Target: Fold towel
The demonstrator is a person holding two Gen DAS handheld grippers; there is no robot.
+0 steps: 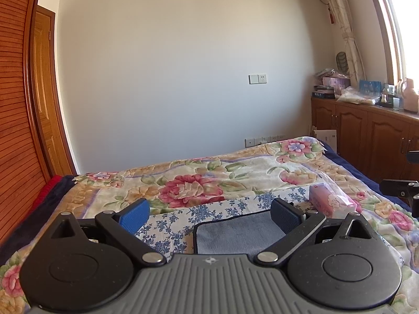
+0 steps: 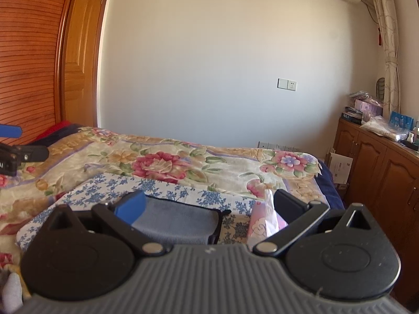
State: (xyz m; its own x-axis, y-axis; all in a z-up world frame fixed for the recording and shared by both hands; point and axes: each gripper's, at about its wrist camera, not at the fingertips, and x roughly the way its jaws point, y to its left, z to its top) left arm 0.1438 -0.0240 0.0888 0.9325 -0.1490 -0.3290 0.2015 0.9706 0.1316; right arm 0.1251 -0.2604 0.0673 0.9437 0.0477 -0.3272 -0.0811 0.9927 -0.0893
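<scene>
Towel point(image 1: 235, 235) lies flat on the blue-flowered cloth point(image 1: 167, 225) (grey, dark-edged); your left gripper point(image 1: 209, 213) and right gripper point(image 2: 209, 206) stand wide apart above it, holding nothing.

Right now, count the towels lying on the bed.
1. A single grey towel with dark edging lies flat on the blue-flowered cloth, left of the pink tissue pack. Both grippers block part of the bed, so another could be hidden.
</scene>
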